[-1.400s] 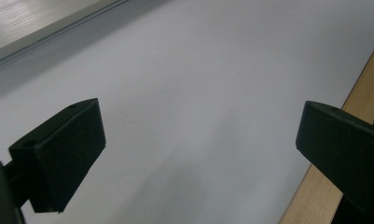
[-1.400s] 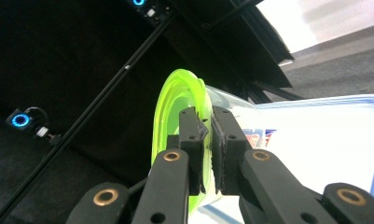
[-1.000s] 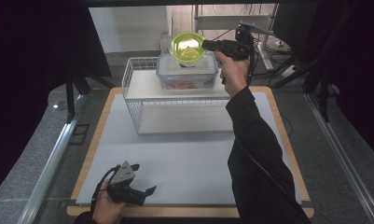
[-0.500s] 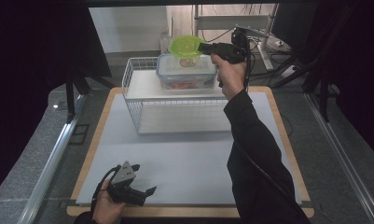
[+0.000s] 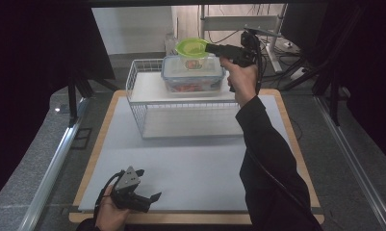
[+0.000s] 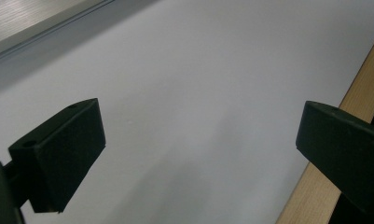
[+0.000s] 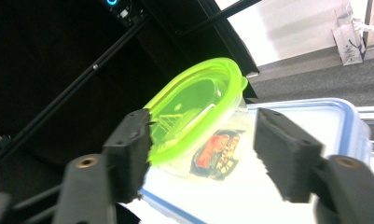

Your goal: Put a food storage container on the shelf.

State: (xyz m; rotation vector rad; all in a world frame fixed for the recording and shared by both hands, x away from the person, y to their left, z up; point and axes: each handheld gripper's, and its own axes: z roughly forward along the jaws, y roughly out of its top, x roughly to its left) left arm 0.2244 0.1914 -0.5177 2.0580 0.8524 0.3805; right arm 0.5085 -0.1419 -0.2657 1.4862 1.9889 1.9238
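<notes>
Now the right gripper (image 5: 209,47) has just been opening; its jaws stand apart around the green-lidded tub (image 7: 198,116), which sits on the blue-rimmed container (image 5: 193,73) atop the wire rack (image 5: 147,103) at the worktop's (image 5: 190,159) far edge. Near the front left corner, the left gripper (image 5: 149,185) hangs released, holding nothing.

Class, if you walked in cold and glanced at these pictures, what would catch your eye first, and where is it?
The bright green-lidded tub stands out, sitting on top of a clear blue-rimmed box on the white wire rack at the table's far side. The right gripper is level with the tub, jaws just opening. The left gripper rests open near the front edge.
</notes>
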